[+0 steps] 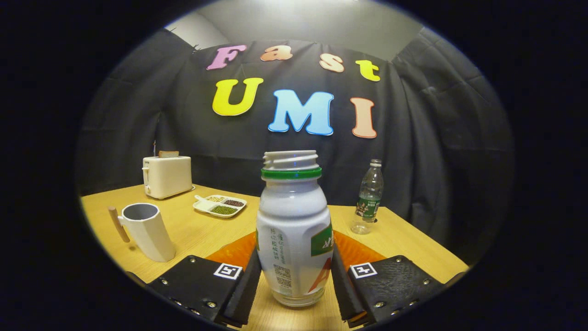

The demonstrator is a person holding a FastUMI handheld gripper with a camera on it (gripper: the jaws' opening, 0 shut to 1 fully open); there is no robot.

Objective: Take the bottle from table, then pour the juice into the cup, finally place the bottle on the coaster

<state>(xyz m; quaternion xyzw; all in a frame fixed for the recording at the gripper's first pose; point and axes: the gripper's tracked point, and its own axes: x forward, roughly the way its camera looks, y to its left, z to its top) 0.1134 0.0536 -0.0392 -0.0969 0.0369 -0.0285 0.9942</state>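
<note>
Between your claw's (294, 287) two fingers stands the uncapped white plastic bottle with a green neck ring (294, 230), upright on the wooden tabletop (193, 230); both fingers appear to press its sides. The pour looks undone or unknowable: the grey-lined white cup with a wooden handle (144, 231) stands well apart, its contents hidden. The orange coaster (229, 252) lies just behind the bottle.

Between my jaws stands the white capless plastic bottle (294, 230); orange coaster (234, 253) behind; white handled cup (147, 232) at ten o'clock on the wooden table (193, 230).
</note>
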